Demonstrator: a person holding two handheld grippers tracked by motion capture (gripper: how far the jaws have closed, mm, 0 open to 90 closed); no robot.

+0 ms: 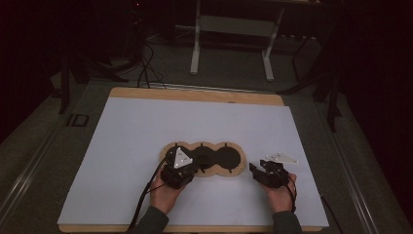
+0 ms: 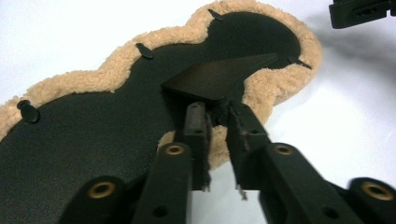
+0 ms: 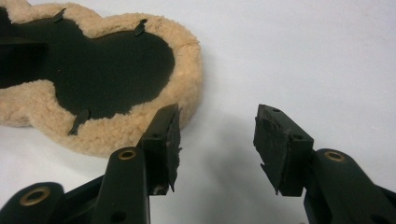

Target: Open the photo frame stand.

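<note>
L tongs (image 2: 217, 119) sit at the near edge of the fleece-rimmed black pad (image 1: 202, 158), which lies flat on the white sheet (image 1: 146, 141) covering the counter (image 1: 195, 94), roughly mid-counter and a bit toward the person. A flat black flap (image 2: 219, 77) rises off the pad's middle section right in front of the L tips. The jaws stand slightly apart w/ a narrow gap, and I can't see the pads pressing on the flap, so they look let go rather than pinching. R tongs (image 3: 217, 133) are spread wide w/ nothing between them, resting just beside the pad's right lobe, above bare sheet.

Step in hand, as I read it: working the black flap on the pad, either seating it or lifting it.

How to do it well:
- keep L tips low and square to the flap's near edge, take it by the thin lip, not the fleece (image 2: 280, 88)
- use R tongs to steady the right lobe so the pad doesn't slide on the smooth sheet
- go slow near the small black tabs (image 2: 144, 50) along the rim, they could snag
- don't pinch fleece fibres w/ the flap

Writing / brands: none legible on pad, sheet or tongs. A dim marking shows on the floor (image 1: 78, 120) at far left, too dark to read
</note>
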